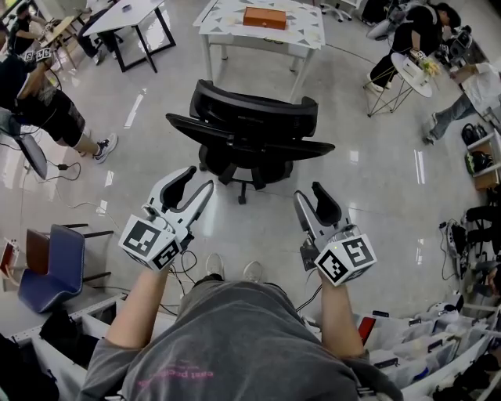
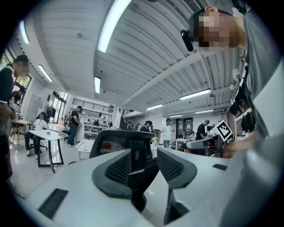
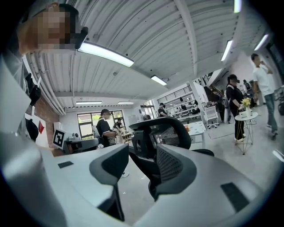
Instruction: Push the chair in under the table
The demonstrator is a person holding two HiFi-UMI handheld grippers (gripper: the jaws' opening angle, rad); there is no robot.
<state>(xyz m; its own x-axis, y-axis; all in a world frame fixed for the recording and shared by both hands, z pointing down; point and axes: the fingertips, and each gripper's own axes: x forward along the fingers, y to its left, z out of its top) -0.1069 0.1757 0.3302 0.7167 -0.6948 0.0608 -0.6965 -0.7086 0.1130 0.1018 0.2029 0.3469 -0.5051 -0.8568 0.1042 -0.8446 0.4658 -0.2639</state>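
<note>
A black mesh office chair [image 1: 250, 129] stands on the glossy floor with its backrest towards me, short of the white table [image 1: 262, 31] beyond it. My left gripper [image 1: 194, 182] is held level and open, a little short of the chair's backrest, with nothing between its jaws. My right gripper [image 1: 310, 193] is open too and also holds nothing; it sits behind the chair's right side without touching it. The left gripper view shows the chair's backrest [image 2: 120, 142] past the spread jaws of the left gripper [image 2: 144, 151]. The right gripper view shows the chair [image 3: 166, 131] beyond the right gripper [image 3: 143, 150].
A brown box [image 1: 264, 17] lies on the white table. A blue chair [image 1: 47, 266] stands at the lower left, with cables on the floor near it. People sit at the left and upper right, by a small round table [image 1: 411, 74]. Bins line the bottom right.
</note>
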